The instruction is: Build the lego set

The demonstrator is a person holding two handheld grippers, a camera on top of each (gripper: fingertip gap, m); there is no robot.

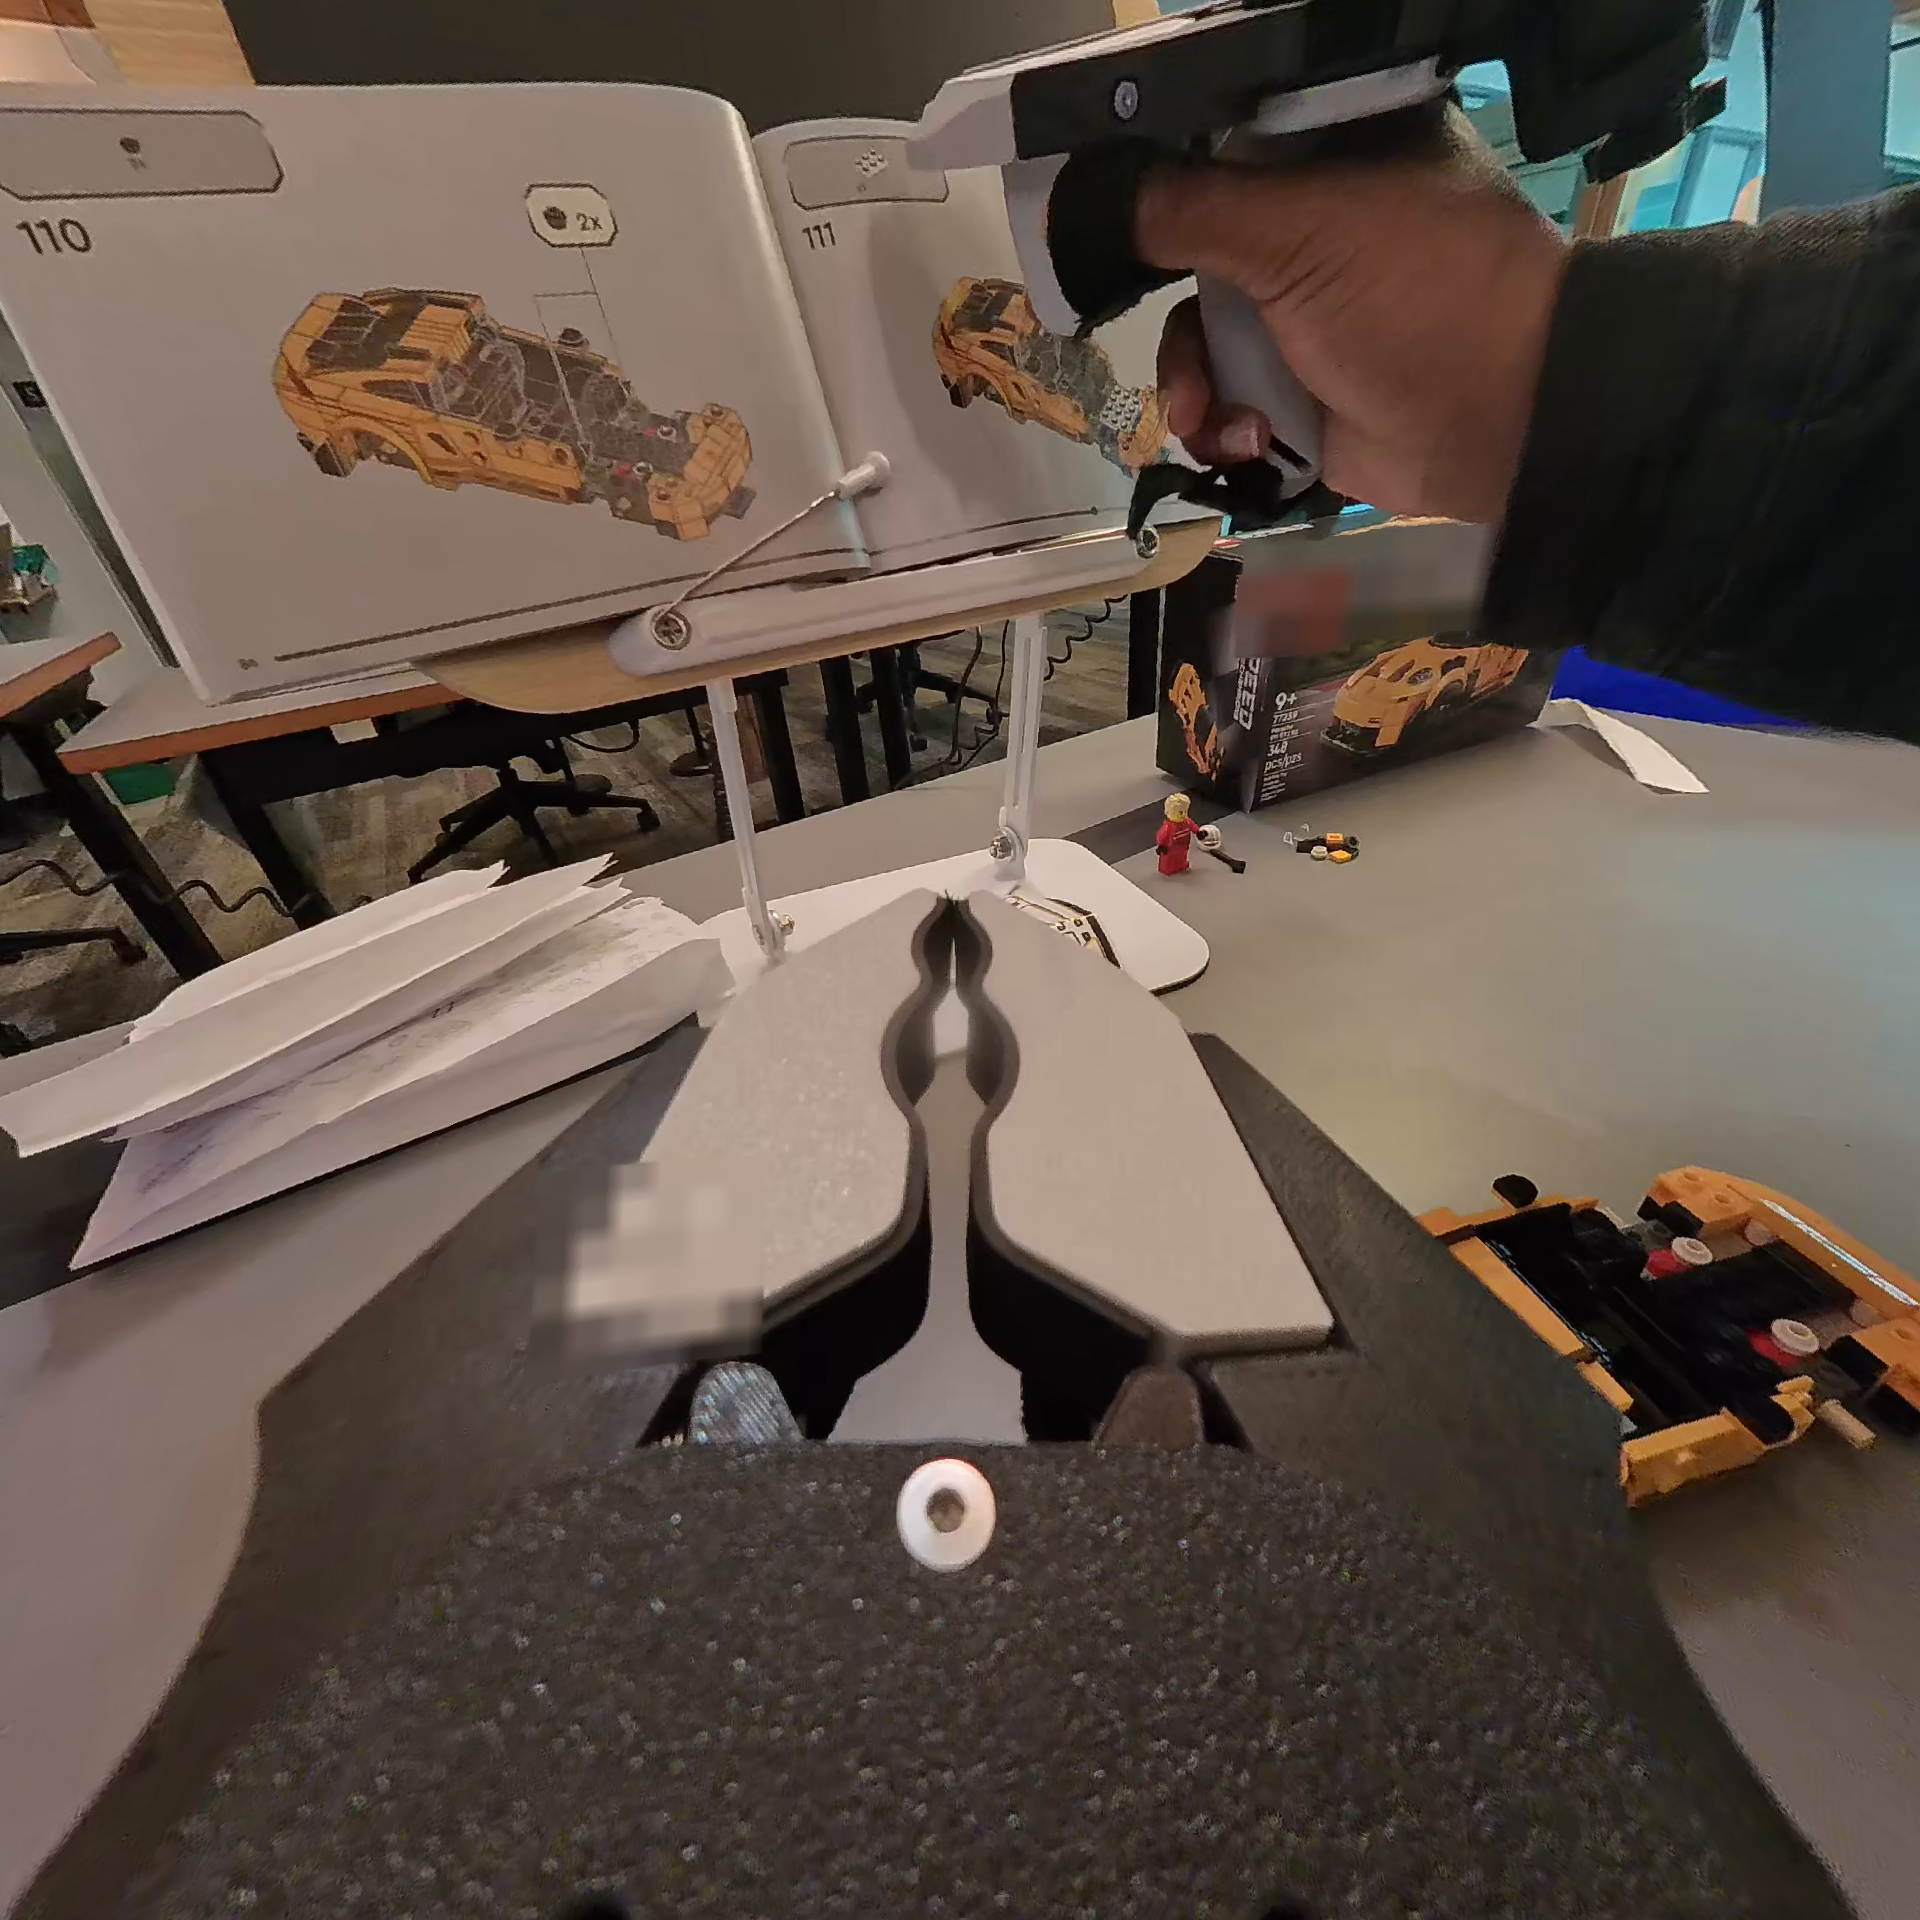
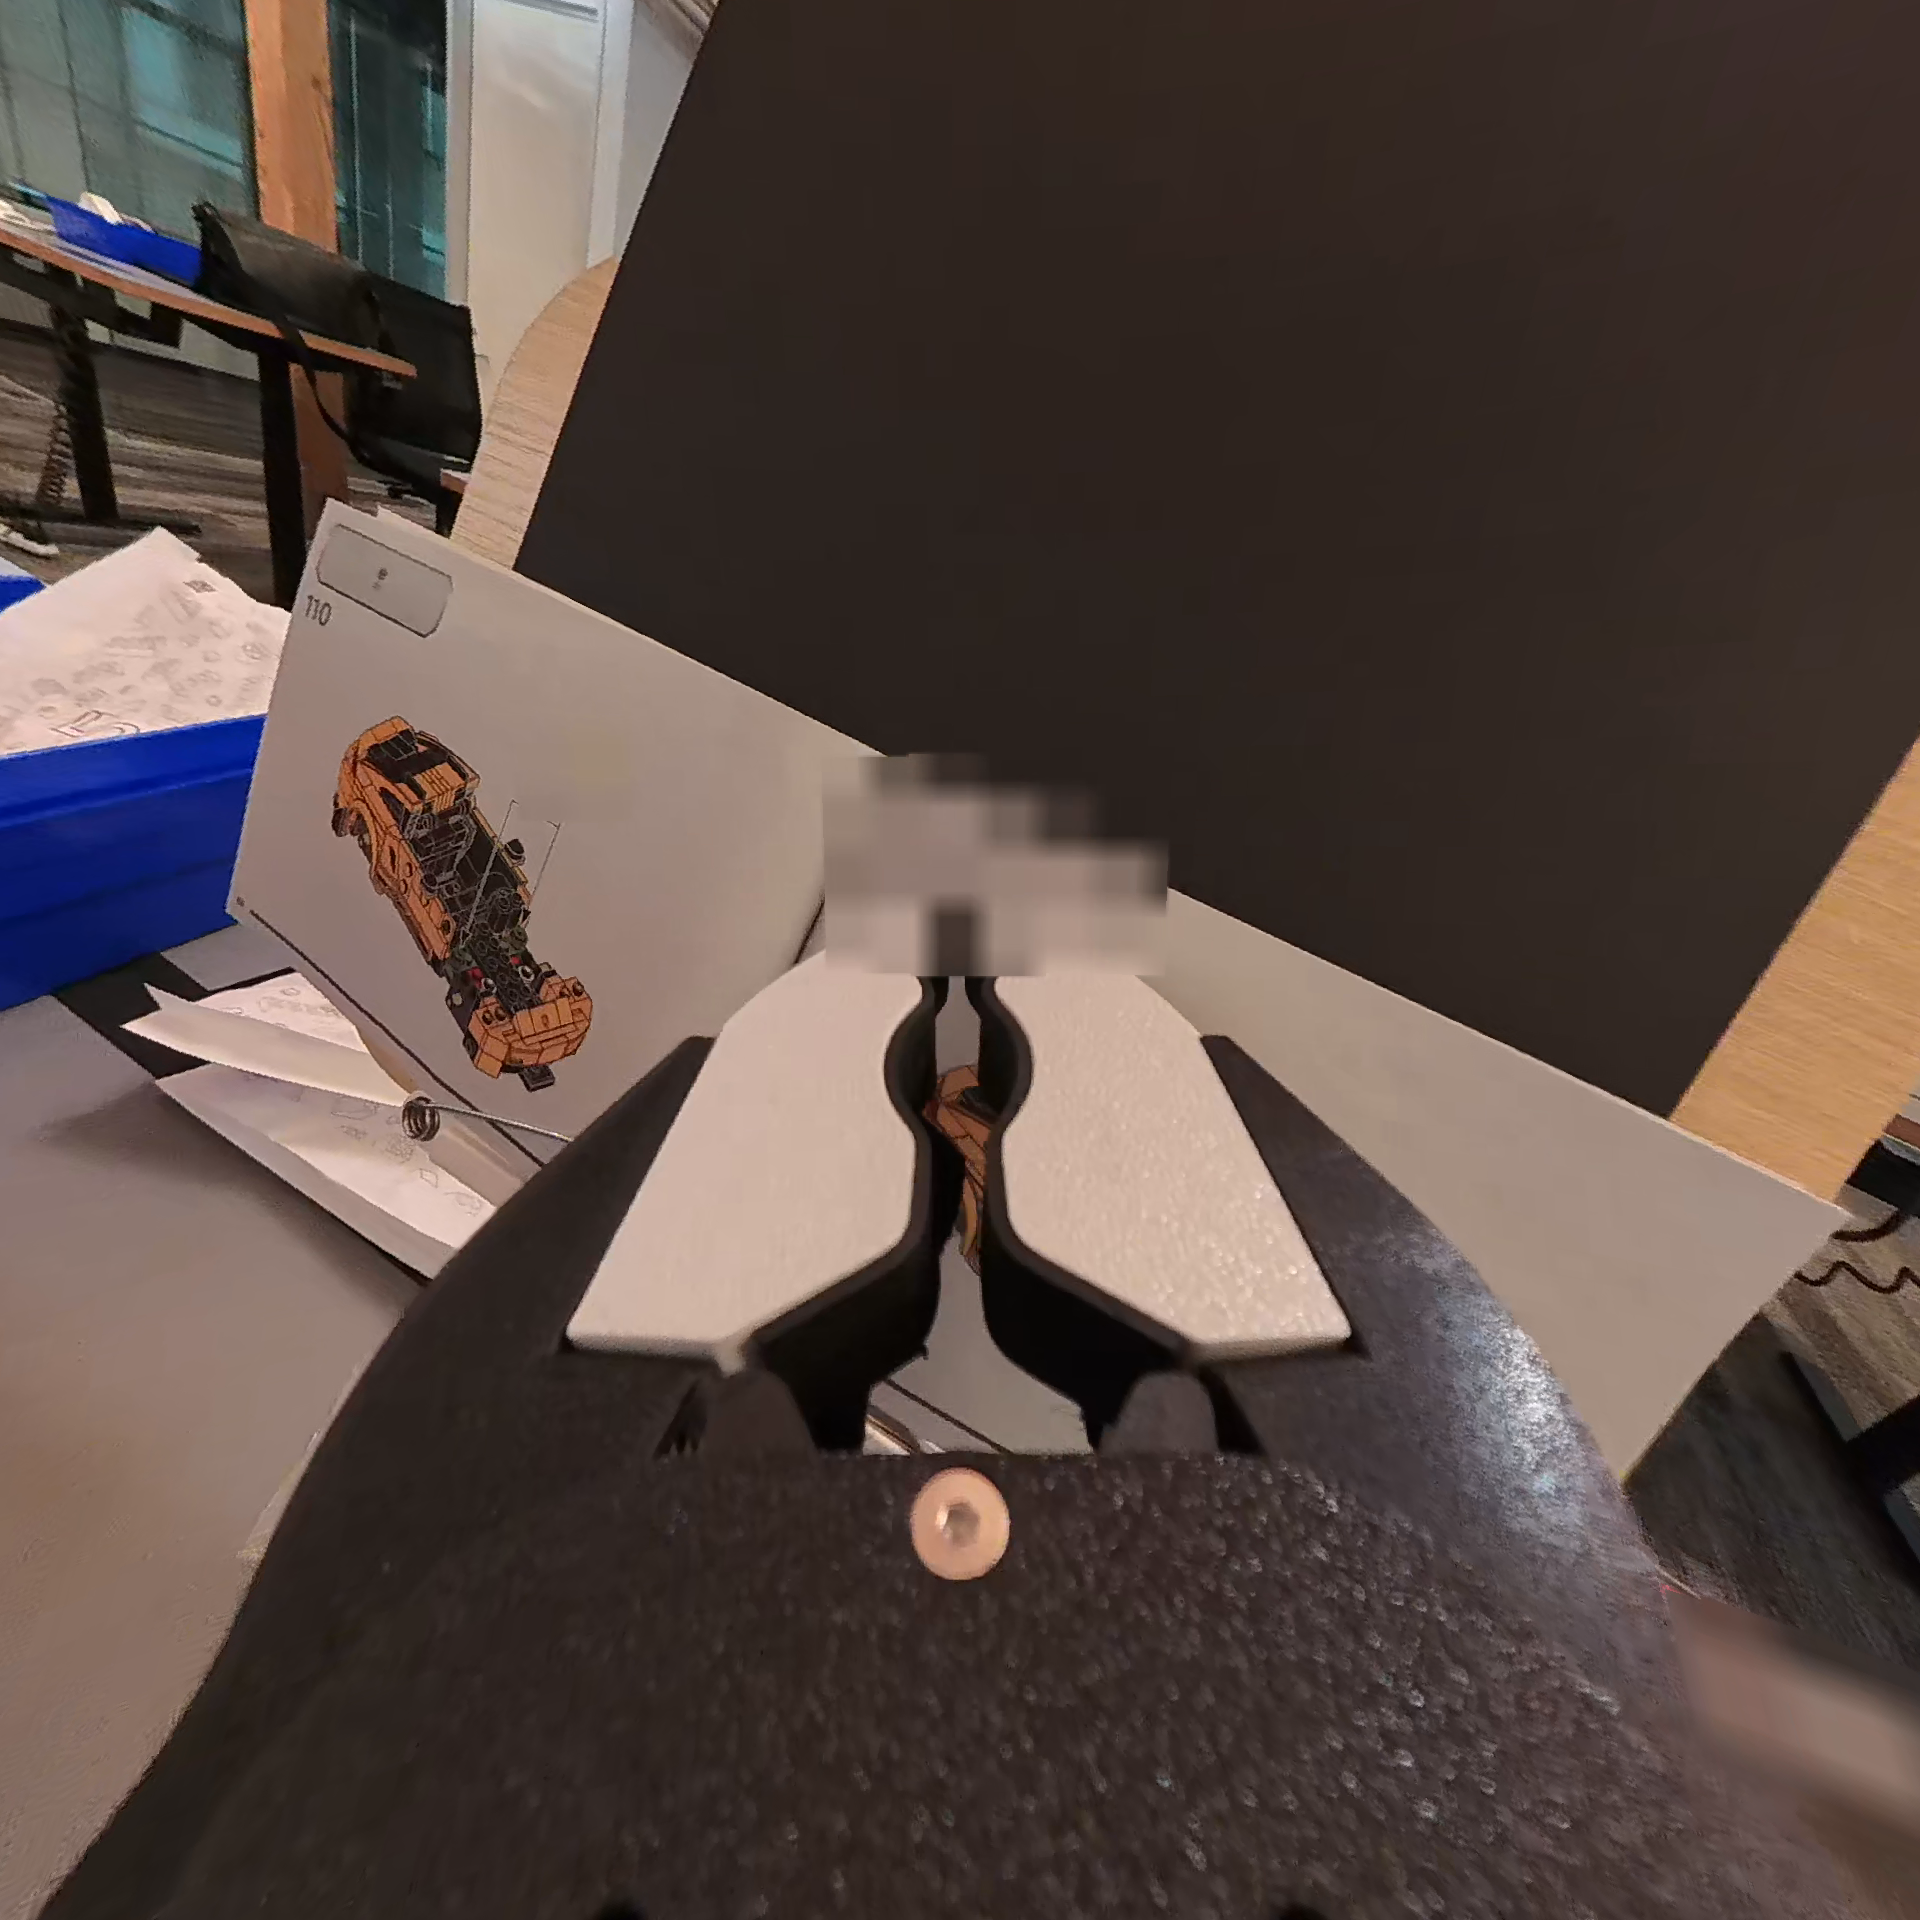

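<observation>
My left gripper [image 1: 951,914] is shut and empty, held low over the grey table [image 1: 1507,997] and pointing at the base of the book stand [image 1: 1143,914]. The open instruction booklet [image 1: 436,364] rests on that stand. A hand holds my right gripper [image 1: 925,145] at the top of the booklet's right page. In the right wrist view its jaws [image 2: 954,982] stand close together at the page's top edge [image 2: 665,717]. A mosaic patch hides the tips, so I cannot tell whether they pinch the page. The partly built orange Lego car [image 1: 1683,1320] lies on the table to the right.
A red minifigure [image 1: 1179,831], a few small loose pieces [image 1: 1325,844] and the dark set box [image 1: 1351,696] sit behind the stand. A stack of folded paper sheets [image 1: 395,1018] lies on the left. A blue bin [image 2: 114,821] stands far left. Desks and chairs stand beyond the table. About 25 cm separates my left fingertips from my right.
</observation>
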